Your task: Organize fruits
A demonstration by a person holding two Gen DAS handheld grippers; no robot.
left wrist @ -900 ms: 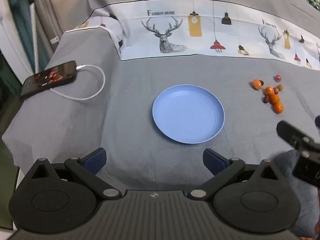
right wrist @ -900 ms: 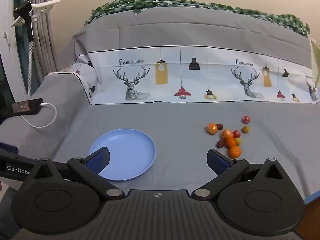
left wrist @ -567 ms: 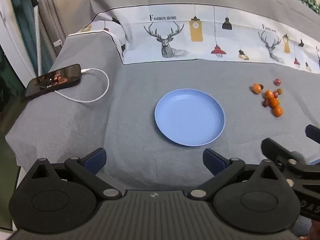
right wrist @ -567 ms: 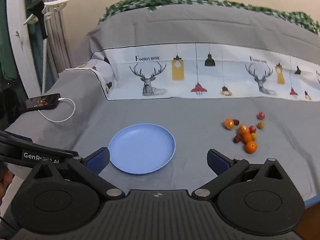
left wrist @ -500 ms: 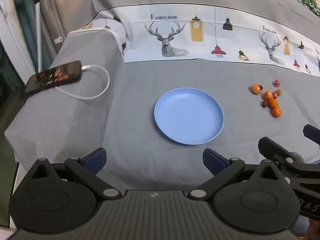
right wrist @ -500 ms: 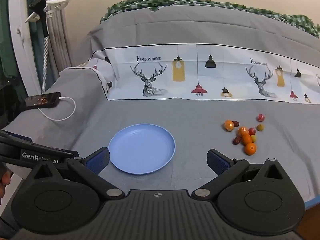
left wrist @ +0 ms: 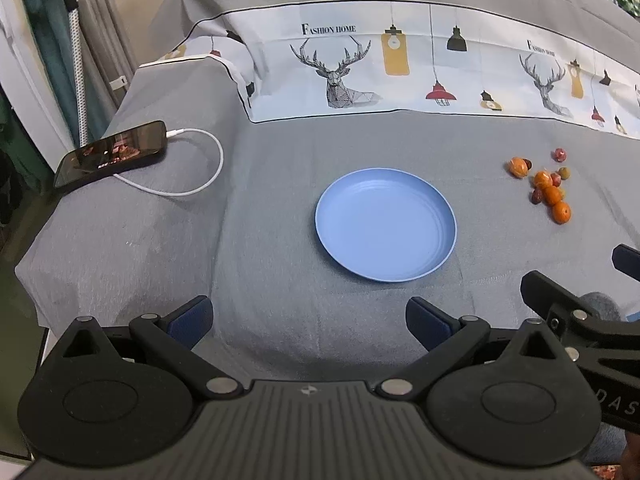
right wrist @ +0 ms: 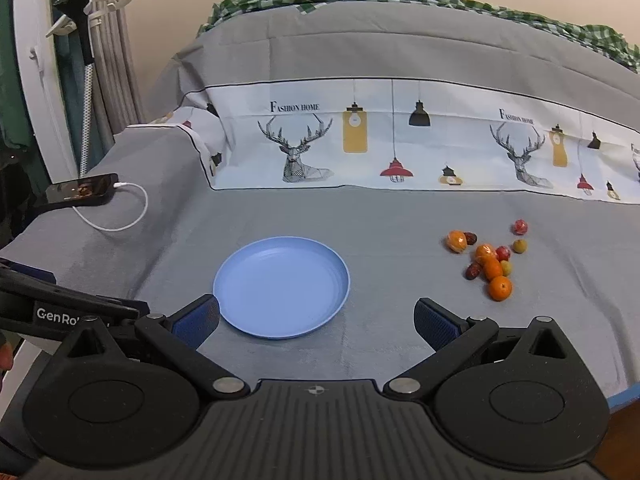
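While the small orange and red fruits (right wrist: 489, 258) sit in a little heap on the grey cloth, right of the empty round blue plate (right wrist: 240, 322), the left gripper (left wrist: 308, 320) and right gripper (right wrist: 316, 320) hover wide apart, holding nothing, ready to pick.

— Where are the fruits (right wrist: 489, 258)?

— In a loose cluster on the grey cloth, well to the right of the blue plate (right wrist: 256, 320): small oranges, a few red and yellowish round ones, two dark brown dates.

— And the plate?

— Round, shallow, flat on the cloth with nothing in it. One red fruit (right wrist: 519, 227) lies slightly apart, behind the cluster.
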